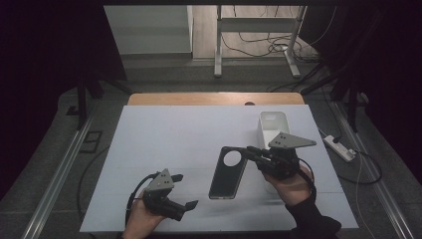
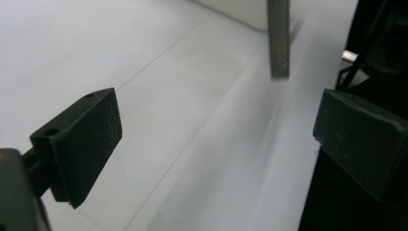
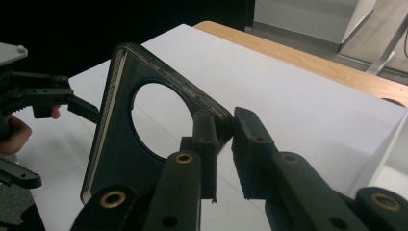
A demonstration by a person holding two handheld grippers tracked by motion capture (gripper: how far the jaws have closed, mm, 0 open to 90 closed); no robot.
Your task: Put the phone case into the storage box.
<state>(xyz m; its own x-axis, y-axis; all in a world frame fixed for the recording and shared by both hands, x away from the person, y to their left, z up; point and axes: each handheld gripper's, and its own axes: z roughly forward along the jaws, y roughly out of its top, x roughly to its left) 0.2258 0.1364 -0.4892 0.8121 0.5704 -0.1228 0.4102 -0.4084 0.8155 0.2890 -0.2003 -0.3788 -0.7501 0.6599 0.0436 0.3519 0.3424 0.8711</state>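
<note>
A black phone case [image 1: 224,184] with a round camera hole is held up by its top corner, where my right gripper [image 1: 250,152] is shut on its rim. In the right gripper view the case [image 3: 120,144] tilts away to the left with its corner pinched in my right gripper [image 3: 230,134]. Whether its lower end touches the table I cannot tell. My left gripper [image 1: 185,190] stands open at the front left of the white sheet, apart from the case. In its own view the left gripper [image 2: 223,134] has nothing between its wide pads, and the case's edge [image 2: 279,38] stands ahead.
A white sheet [image 1: 164,139] covers the wooden table [image 1: 214,98]. An open white box [image 1: 272,124] stands just behind the right gripper. A power strip [image 1: 341,148] lies on the floor to the right. Free room lies on the sheet's left and middle.
</note>
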